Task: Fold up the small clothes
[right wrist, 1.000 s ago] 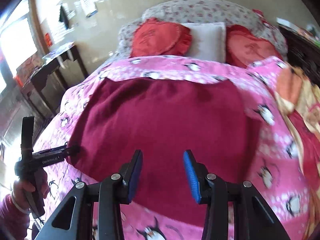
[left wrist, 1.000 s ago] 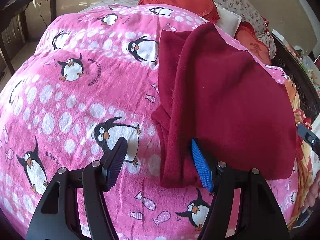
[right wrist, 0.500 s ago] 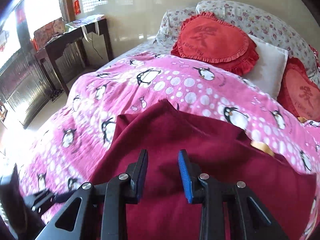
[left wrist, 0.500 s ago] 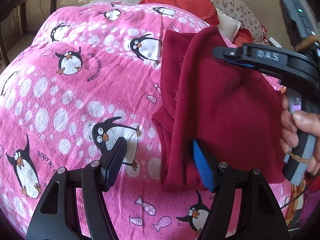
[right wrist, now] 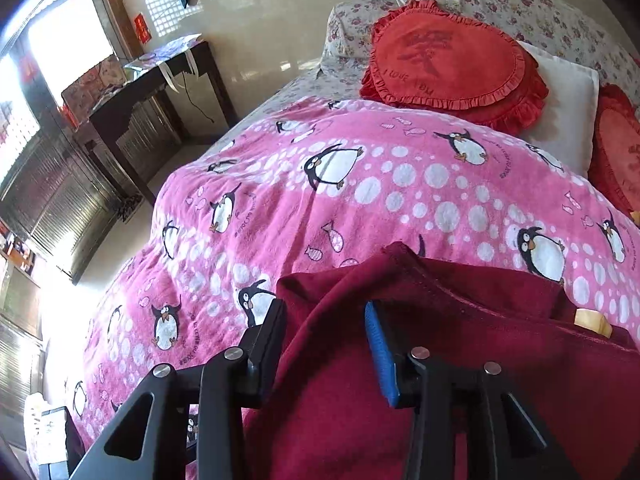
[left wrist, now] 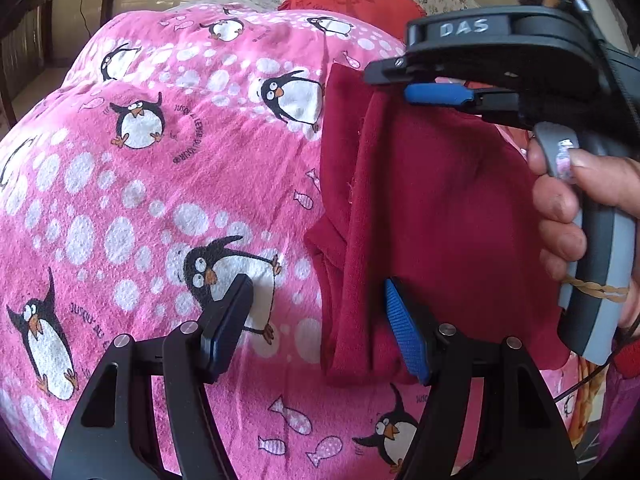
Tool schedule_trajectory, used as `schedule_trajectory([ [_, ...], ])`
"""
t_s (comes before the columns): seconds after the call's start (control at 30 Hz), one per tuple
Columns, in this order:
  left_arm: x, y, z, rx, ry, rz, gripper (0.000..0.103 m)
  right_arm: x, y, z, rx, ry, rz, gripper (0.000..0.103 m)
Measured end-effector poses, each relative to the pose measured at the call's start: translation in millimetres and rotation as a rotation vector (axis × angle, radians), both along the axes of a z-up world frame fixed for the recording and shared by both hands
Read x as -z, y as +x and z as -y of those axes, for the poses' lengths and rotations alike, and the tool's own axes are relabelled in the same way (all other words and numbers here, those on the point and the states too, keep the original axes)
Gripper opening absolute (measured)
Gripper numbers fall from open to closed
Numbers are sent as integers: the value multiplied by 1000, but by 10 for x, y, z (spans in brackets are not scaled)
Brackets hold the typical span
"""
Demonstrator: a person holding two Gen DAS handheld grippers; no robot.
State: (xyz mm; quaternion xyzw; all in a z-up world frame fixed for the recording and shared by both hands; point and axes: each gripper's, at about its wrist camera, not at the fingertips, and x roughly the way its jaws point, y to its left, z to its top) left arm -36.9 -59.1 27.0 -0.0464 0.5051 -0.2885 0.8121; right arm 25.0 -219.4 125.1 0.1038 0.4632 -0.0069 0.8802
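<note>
A dark red garment (left wrist: 440, 216) lies folded on a pink penguin blanket (left wrist: 160, 184). My left gripper (left wrist: 316, 320) is open at the garment's near left edge, its right finger over the cloth, its left finger over the blanket. My right gripper (right wrist: 326, 336) is open and straddles the garment's far left corner (right wrist: 400, 280), with cloth between its fingers. It also shows in the left wrist view (left wrist: 436, 84), above that far corner, held by a hand (left wrist: 568, 208).
Red heart cushions (right wrist: 452, 64), a white pillow (right wrist: 560, 108) and a floral pillow lie at the head of the bed. A dark wooden desk (right wrist: 132, 92) stands by the wall to the left. The bed's left edge drops to the floor.
My right gripper has swung from the garment's near edge to its far left corner and opened wider around the cloth. My left gripper has barely moved.
</note>
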Motion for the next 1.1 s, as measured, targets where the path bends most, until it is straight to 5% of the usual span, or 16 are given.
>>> schedule_trajectory([
  [0.07, -4, 0, -6, -1, -7, -7, 68, 125, 95, -71, -1, -66, -56, 35],
  [0.17, -13, 2, -39, 1, -20, -17, 68, 137, 135, -156, -20, -140, -45, 9],
  [0.33, 3, -1, -67, -11, -29, -16, 68, -61, 121, -261, -68, -119, 20, 7],
  [0.53, -8, 1, -52, -6, -24, -17, 68, 202, 218, -242, -79, -127, -29, 7],
  [0.6, -5, 7, -56, -10, -27, -16, 68, 116, 163, -234, -66, -133, -31, 22],
  [0.67, -4, 6, -47, -12, -24, -12, 68, 1, 95, -242, -46, -151, -17, 67],
  [0.7, -5, 0, -47, -13, -23, -11, 68, -31, 85, -256, -37, -172, -9, 74],
  [0.83, -5, -7, -45, -12, -25, -12, 68, -5, 158, -406, -52, -289, -43, 74],
  [0.93, -3, -7, -54, -12, -30, -13, 68, 265, 296, -515, -62, -347, -143, 77],
  [1.03, -6, -7, -57, -10, -29, -13, 68, 443, 337, -617, -92, -460, -131, 82],
  [1.1, -14, -4, -55, -7, -25, -14, 68, 422, 292, -574, -85, -440, -93, 71],
])
